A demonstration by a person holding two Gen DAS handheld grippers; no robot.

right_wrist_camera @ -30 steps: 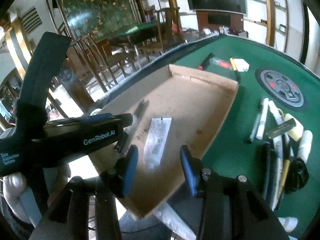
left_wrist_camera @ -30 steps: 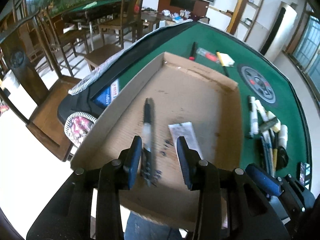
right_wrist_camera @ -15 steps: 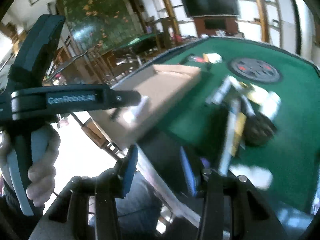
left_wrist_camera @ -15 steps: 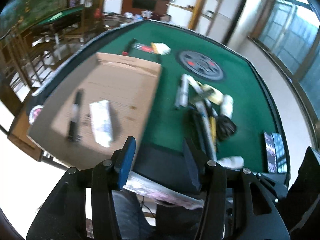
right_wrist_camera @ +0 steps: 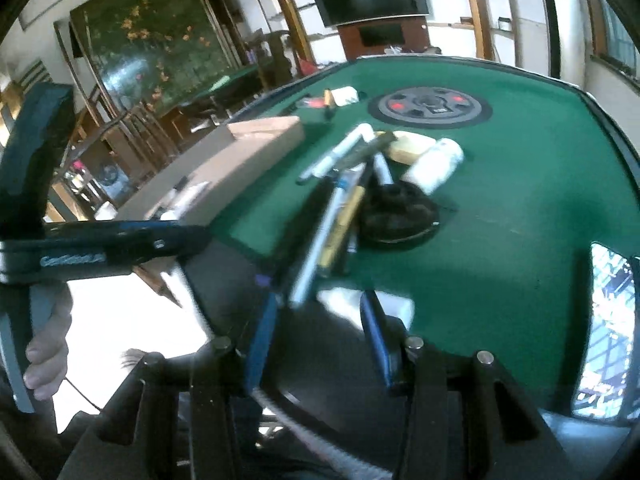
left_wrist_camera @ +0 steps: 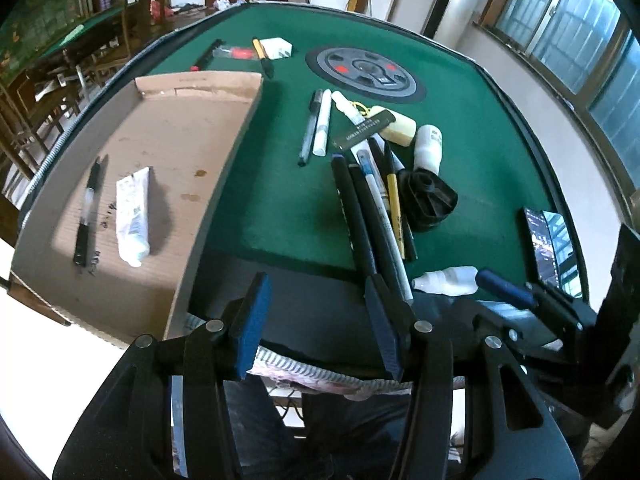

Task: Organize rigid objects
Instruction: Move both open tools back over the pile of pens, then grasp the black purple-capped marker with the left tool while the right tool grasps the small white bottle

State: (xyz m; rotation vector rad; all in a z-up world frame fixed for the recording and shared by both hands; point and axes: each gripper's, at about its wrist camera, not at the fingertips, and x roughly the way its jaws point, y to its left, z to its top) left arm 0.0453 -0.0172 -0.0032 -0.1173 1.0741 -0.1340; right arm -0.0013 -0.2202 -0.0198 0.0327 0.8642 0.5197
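The left gripper (left_wrist_camera: 320,316) hangs over the near edge of the green felt table (left_wrist_camera: 280,208), jaws spread and empty. The right gripper (right_wrist_camera: 320,328) is likewise spread and empty, near the table's front edge. Beyond them a heap of black, white and yellow pens (left_wrist_camera: 376,200) lies mid-table. Left of the heap, the shallow brown cardboard tray (left_wrist_camera: 240,120) holds a black pen (left_wrist_camera: 86,216) and a white tube (left_wrist_camera: 132,216).

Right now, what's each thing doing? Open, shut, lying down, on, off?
Left gripper: open, empty.
Right gripper: open, empty.
Box: open on top.
Pen: lying in the box.
Tube: lying in the box, beside the pen.
Phone: screen lit.
Black cup: tipped on its side.
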